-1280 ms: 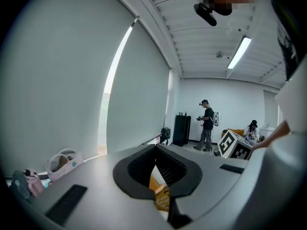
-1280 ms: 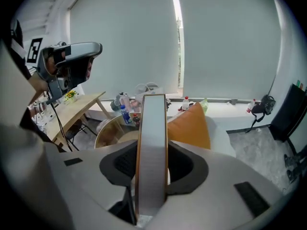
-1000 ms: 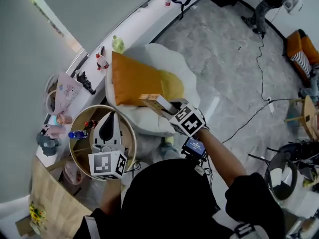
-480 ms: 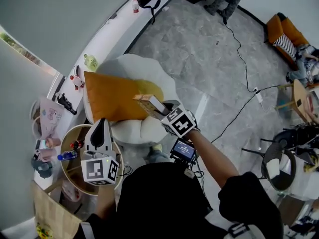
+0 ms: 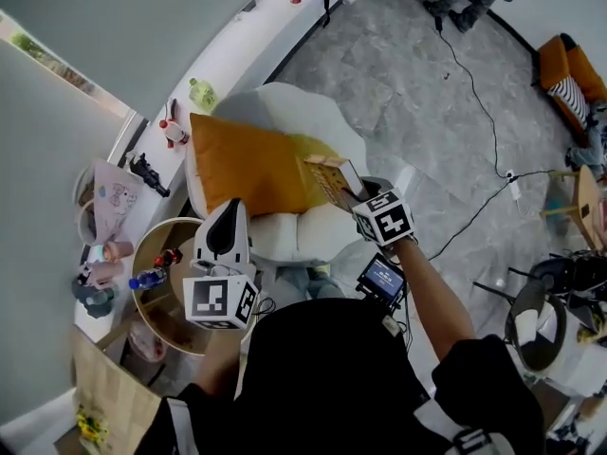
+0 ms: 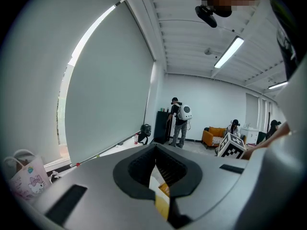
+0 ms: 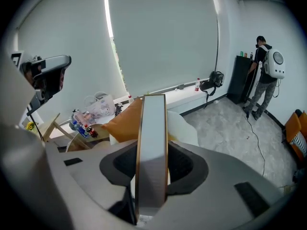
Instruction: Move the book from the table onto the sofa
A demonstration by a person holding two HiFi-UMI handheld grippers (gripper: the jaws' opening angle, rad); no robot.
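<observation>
Right gripper (image 5: 356,197), jaws closed on the book (image 5: 329,178) and gripping it at its near end; in the right gripper view the book stands on edge between the two pads, one narrow pale side turned to the camera. The book is off the round table (image 5: 169,306) and not yet resting on anything; it hangs above the seat of the white sofa (image 5: 285,107), near the seat's front edge and just over the lower right corner of the orange cushion (image 5: 242,164). Whether it touches the cushion cannot be told.

Long axis of the book: in line with the jaws, running away from the gripper toward the cushion and the sofa's back, and tilted downward. The landing surface therefore lies ahead of and below the tool; judged from this, the placing calls for a lowering along that same line and then a release, with the right hand the only one in reach of it.

Left gripper (image 5: 229,221): jaws drawn together at the tips, nothing between them; it hovers over the table's edge nearest the sofa, left of the book and apart from it.
</observation>
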